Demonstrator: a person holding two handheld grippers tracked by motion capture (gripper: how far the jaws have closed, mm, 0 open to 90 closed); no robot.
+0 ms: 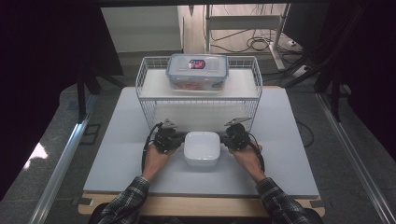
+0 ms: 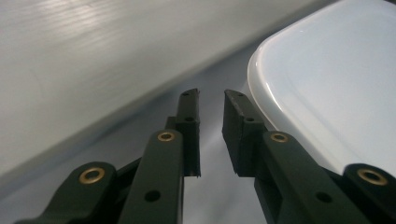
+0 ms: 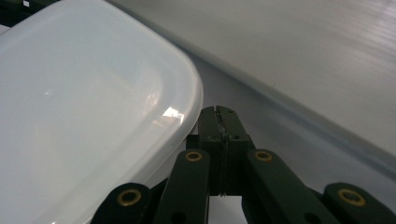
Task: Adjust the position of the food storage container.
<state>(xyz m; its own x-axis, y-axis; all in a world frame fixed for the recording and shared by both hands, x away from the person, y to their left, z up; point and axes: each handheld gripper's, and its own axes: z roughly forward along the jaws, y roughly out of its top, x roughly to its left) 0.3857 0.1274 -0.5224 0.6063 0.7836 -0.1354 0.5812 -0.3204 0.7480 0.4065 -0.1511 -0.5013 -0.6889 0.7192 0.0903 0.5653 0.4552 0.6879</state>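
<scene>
Table (image 1: 116,154), white, with a wire rack (image 1: 148,74) at its far side; a lidded box (image 1: 198,71) sits on the rack's shelf. White bowl (image 1: 201,148) rests on the table just in front of the rack, between both hands, likely staged for a two-sided lift. Left gripper (image 2: 211,105) beside the bowl's left rim: jaws narrowly parted, nothing between them. Right gripper (image 3: 218,111) beside the right rim: jaws clenched together, empty. Forearms low, angled inward.

Grey floor (image 1: 56,140), dark curtains (image 1: 42,51) — cables (image 1: 254,44) behind the table (image 1: 280,154)
</scene>
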